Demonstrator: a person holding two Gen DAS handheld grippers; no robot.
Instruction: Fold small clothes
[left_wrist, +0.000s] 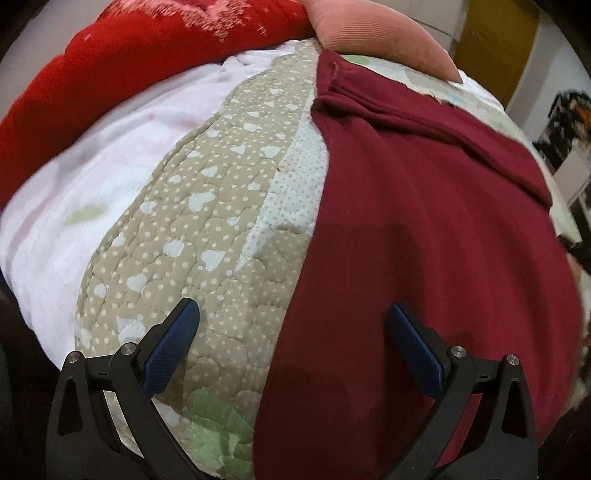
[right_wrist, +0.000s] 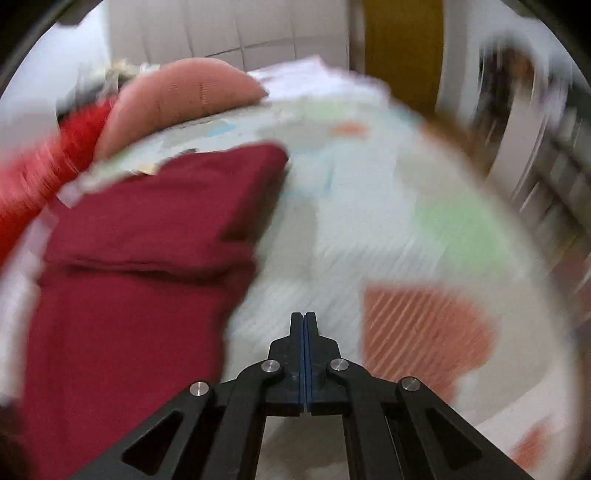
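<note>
**Maroon garment flat on the quilt, both grippers above it and holding nothing**

The left gripper (left_wrist: 291, 321) hangs over the bed with its jaws spread wide and released. Its left finger sits above the beige quilt (left_wrist: 207, 206); its right finger sits above the maroon garment (left_wrist: 424, 240). Nothing lies between the blue pads (left_wrist: 170, 350). The gripper looks forward and down along the cloth's left edge.

The right gripper (right_wrist: 303, 321) is clenched, its two fingers pressed together with no cloth between them. It hovers over the pale patchwork part of the quilt (right_wrist: 369, 221), just right of the garment (right_wrist: 147, 240). This view is blurred.

The garment lies flat on the quilt, its long axis running from near to far. At the far end a folded band crosses it from left to right. In the left wrist view its left edge runs from the near bottom up to the far end.

Beyond the far end lies a pink pillow (left_wrist: 376, 33), and to the far left a red blanket (left_wrist: 147, 48) beside a white fleece blanket (left_wrist: 92, 166).
</note>
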